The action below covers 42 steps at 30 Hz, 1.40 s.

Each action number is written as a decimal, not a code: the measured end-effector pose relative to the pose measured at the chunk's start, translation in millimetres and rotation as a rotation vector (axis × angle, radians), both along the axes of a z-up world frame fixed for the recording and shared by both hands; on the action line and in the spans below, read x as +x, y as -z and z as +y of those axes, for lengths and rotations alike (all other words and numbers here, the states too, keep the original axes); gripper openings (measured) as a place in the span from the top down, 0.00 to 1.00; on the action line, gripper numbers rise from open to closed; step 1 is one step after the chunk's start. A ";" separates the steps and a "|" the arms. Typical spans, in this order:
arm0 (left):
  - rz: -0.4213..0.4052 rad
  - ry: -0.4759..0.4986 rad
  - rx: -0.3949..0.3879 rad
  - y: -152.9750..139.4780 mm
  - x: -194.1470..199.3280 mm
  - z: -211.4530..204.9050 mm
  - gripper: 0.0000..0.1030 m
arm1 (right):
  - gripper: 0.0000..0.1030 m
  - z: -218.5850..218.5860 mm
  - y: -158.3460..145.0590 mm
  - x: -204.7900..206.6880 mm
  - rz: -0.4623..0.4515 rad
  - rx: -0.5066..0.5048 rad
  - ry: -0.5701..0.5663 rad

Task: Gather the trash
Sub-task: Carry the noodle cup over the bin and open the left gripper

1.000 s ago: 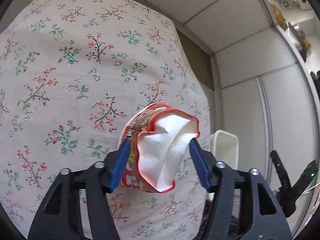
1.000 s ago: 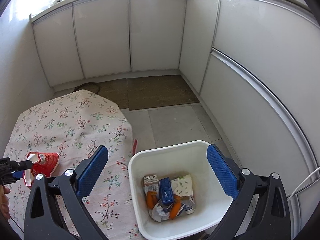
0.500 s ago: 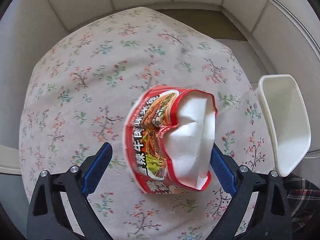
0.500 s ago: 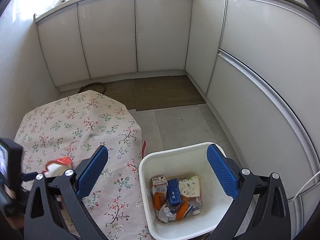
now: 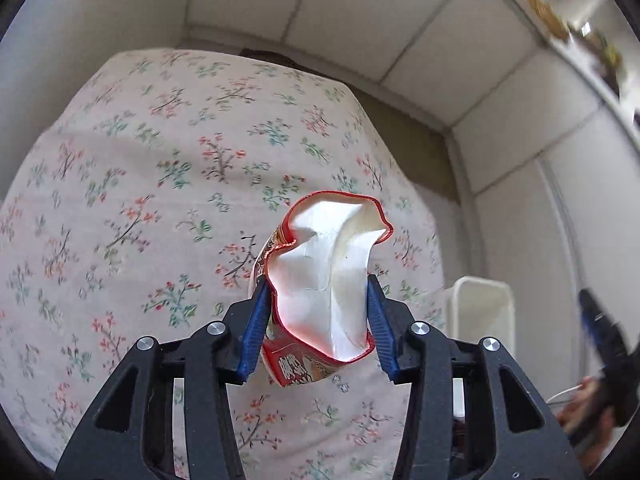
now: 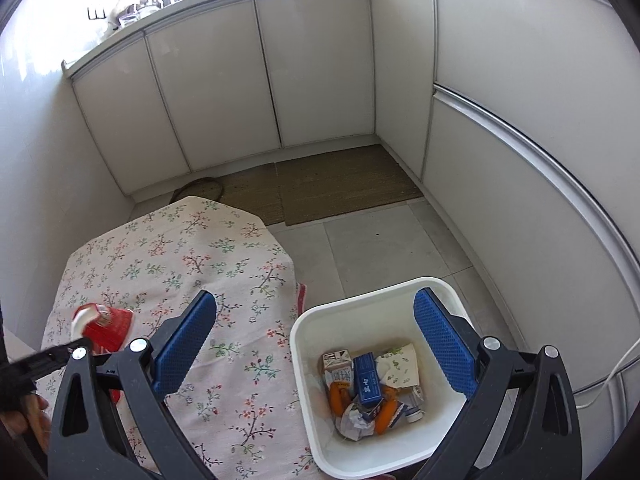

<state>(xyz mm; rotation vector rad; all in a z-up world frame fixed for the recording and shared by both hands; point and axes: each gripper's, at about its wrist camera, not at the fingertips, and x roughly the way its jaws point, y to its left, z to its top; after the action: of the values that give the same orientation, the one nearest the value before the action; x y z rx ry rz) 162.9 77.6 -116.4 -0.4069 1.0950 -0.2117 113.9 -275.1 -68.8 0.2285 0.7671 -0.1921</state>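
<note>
My left gripper (image 5: pixel 318 320) is shut on a crushed red noodle cup (image 5: pixel 324 280) with a white inside, and holds it above the floral tablecloth (image 5: pixel 140 200). The cup also shows at the left of the right wrist view (image 6: pixel 102 322). A white trash bin (image 6: pixel 304 344) stands on the floor beside the table and holds several cartons and wrappers (image 6: pixel 368 388). Its rim shows in the left wrist view (image 5: pixel 480 304), right of the cup. My right gripper (image 6: pixel 316 336) is open and empty, above the bin's left rim.
White cabinets (image 6: pixel 320 72) run along the back and right. A brown mat (image 6: pixel 344 184) lies on the tiled floor beyond the table. A white cable (image 6: pixel 616 368) hangs at the right.
My left gripper was open around the cup half a second ago and has shut on it and tilted up. The right gripper has stayed open, shifted slightly over the bin.
</note>
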 end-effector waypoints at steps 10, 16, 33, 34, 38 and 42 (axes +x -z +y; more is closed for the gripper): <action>-0.008 -0.135 -0.135 -15.4 -43.8 78.8 0.57 | 0.07 45.4 13.9 7.0 0.042 0.075 -0.123; -0.054 -0.112 -0.182 -29.1 -57.2 86.3 0.57 | 0.07 77.8 10.3 -2.5 -0.007 0.007 -0.165; -0.193 0.150 -0.293 -92.8 -40.5 -44.7 0.57 | 0.07 -0.6 -19.2 -52.9 -0.153 -0.117 0.035; -0.189 0.175 -0.302 -92.7 -36.6 -62.3 0.57 | 0.07 -13.0 -19.3 -57.2 -0.151 -0.109 0.062; -0.163 0.262 -0.316 -86.5 -25.9 -120.3 0.57 | 0.07 -56.4 -17.9 -73.6 -0.138 -0.080 0.162; -0.128 0.327 -0.320 -72.3 -17.0 -174.2 0.57 | 0.07 -98.0 -16.8 -89.7 -0.132 -0.037 0.264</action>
<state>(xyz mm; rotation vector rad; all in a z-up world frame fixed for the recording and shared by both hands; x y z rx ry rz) 145.9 -96.6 -44.1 -0.4900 0.9989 -0.6993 24.2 -373.0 -52.0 0.3048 0.5998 -0.4361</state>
